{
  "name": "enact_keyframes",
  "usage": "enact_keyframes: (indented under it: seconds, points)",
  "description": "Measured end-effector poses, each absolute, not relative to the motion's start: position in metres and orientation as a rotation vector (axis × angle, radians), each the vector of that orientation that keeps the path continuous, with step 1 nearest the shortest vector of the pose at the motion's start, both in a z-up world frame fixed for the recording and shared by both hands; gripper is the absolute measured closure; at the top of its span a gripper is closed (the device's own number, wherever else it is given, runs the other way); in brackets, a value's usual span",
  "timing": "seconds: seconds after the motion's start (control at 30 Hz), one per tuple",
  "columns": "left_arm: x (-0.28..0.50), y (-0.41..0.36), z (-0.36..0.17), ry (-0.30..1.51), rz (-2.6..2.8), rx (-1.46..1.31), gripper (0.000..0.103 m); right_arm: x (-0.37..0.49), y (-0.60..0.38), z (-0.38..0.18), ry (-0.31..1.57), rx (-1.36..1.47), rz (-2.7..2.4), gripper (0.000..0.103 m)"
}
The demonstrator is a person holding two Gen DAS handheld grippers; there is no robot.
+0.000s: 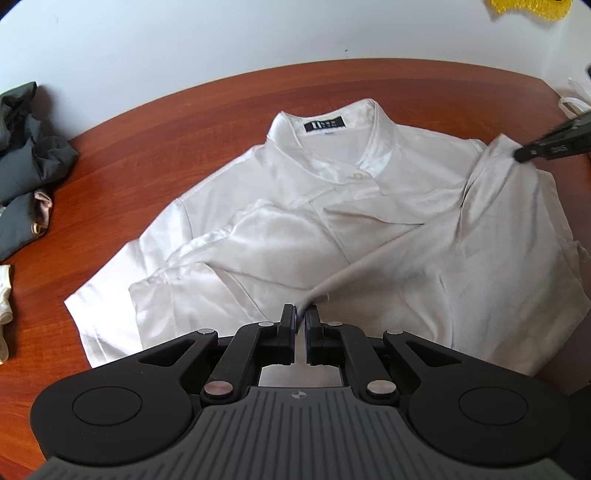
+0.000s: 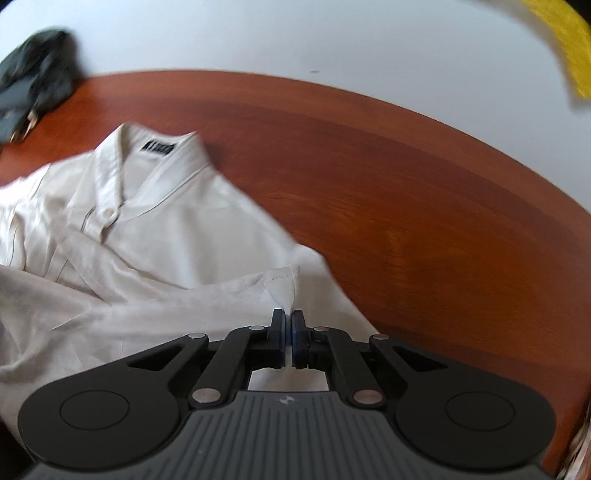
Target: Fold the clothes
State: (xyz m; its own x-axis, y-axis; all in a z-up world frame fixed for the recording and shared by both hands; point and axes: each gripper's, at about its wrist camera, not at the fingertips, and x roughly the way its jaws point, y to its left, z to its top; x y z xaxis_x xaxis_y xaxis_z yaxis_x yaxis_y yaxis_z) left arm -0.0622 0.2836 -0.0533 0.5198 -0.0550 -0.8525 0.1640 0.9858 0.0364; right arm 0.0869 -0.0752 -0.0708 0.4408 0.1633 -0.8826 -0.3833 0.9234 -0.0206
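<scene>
White shirt (image 1: 369,221) lies spread on the reddish wooden table (image 1: 166,140), front up and buttoned at the neck, as I work both grippers from afar. At far left in the left wrist view, a heap of dark green clothes (image 1: 26,166) sits near the table edge, with a pale cream garment (image 1: 5,314) below it; both lie well apart from the shirt. The shirt's collar (image 1: 332,147) with its black label (image 1: 324,125) points away from me toward the white wall (image 1: 184,37), so the long axis runs from my grippers to the far edge. My left gripper (image 1: 301,321) is clamped on a raised ridge of fabric at the near hem. At right, my right gripper (image 2: 288,317) pinches the shirt's sleeve edge, its jaws nearly together on the cloth. A yellow object (image 1: 528,9) shows on the wall at upper right.
</scene>
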Motion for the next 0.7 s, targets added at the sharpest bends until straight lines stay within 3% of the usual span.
enact_keyframes:
  seconds: [0.53,0.57,0.7]
  points:
    - [-0.003,0.28,-0.045,0.962,-0.093,0.139,0.095,0.074,-0.104,-0.091,1.077,-0.139,0.205,0.099]
    - [-0.004,0.283,-0.047,0.968,-0.089,0.14,0.094,0.074,-0.104,-0.091,1.077,-0.136,0.204,0.099]
    - [-0.011,0.298,-0.053,0.988,-0.071,0.127,0.071,0.075,-0.104,-0.093,1.081,-0.132,0.208,0.099]
